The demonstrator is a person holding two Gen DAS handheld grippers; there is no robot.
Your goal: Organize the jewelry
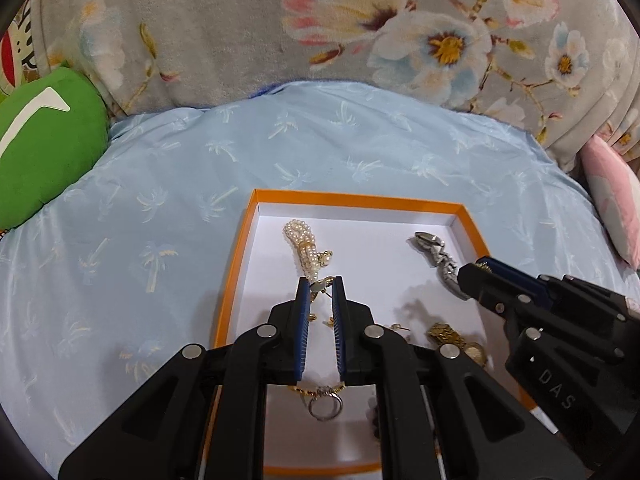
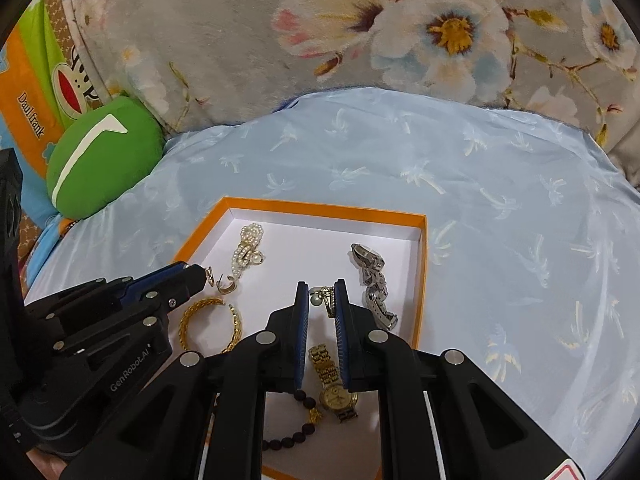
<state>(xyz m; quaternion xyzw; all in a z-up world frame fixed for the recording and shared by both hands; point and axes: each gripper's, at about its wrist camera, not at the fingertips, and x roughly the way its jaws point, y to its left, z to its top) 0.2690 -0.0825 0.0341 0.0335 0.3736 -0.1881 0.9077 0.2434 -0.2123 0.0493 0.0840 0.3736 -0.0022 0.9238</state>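
An orange-rimmed white box (image 1: pixel 235 276) (image 2: pixel 420 280) lies on the blue sheet and holds the jewelry. My left gripper (image 1: pixel 321 285) hovers over it, shut on a small gold earring (image 1: pixel 318 286); in the right wrist view that gripper (image 2: pixel 202 274) enters from the left. My right gripper (image 2: pixel 321 286) is shut on a pearl drop earring (image 2: pixel 320 296) and shows from the side in the left wrist view (image 1: pixel 476 270). In the box lie a pearl bracelet (image 1: pixel 302 246) (image 2: pixel 248 246), a silver watch (image 1: pixel 438 260) (image 2: pixel 374 280), a gold watch (image 2: pixel 334 384), a gold bangle (image 2: pixel 210 324), a dark bead bracelet (image 2: pixel 296 436) and a ring (image 1: pixel 326 404).
The box sits on a pale blue sheet (image 1: pixel 360 148) with palm prints. A green cushion (image 1: pixel 44 152) (image 2: pixel 104 156) lies at the left, a grey floral blanket (image 1: pixel 280 32) rises behind, and a pink pillow (image 1: pixel 616 204) is at the right.
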